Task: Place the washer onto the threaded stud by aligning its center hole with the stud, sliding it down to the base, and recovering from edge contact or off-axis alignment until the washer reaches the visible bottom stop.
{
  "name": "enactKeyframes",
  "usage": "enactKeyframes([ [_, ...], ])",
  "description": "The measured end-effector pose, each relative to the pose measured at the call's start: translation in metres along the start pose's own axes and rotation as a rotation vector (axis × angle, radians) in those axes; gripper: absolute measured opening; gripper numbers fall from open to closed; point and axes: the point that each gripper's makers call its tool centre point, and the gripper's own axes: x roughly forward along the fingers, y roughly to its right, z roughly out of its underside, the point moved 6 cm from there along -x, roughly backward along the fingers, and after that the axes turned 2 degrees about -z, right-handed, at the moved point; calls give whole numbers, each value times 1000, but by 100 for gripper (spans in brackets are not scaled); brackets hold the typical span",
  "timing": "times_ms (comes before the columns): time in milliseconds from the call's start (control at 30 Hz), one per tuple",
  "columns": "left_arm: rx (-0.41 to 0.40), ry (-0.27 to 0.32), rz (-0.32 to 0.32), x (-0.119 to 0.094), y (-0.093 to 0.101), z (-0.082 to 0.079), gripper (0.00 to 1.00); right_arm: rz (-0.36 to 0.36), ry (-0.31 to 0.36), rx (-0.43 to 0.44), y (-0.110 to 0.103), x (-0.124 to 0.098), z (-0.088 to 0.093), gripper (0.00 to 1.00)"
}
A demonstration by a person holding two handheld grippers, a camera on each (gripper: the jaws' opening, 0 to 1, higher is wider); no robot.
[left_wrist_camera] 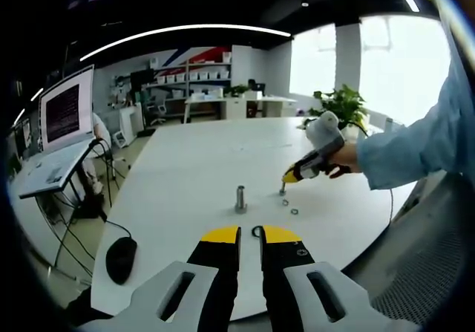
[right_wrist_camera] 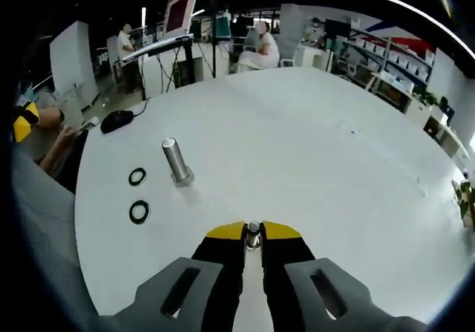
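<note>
Right gripper [right_wrist_camera: 253,237] pinches a washer [right_wrist_camera: 254,232] edge-on between its yellow tips, low over the white table [right_wrist_camera: 312,154] and off to one side of the stud [right_wrist_camera: 176,160]. Stud stands upright and bare on its base, two spare washers [right_wrist_camera: 137,194] flat just beside it (no containers on the table). Left gripper [left_wrist_camera: 250,235] holds nothing, jaws nearly together, small gap, short of the stud.

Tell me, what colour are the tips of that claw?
Yellow over black, clearest in the right gripper view on the right claw.
</note>
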Motion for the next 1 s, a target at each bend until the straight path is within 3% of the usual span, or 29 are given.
enactKeyframes([
  [767, 4, 3, 4, 0, 0, 0, 8, 17, -3, 66, 0, -19, 20, 9],
  [833, 4, 3, 4, 0, 0, 0, 8, 10, -29, 36, -1, -17, 25, 9],
  [1000, 2, 6, 2, 0, 0, -1, 8, 19, -18, -1, -3, -19, 28, 15],
])
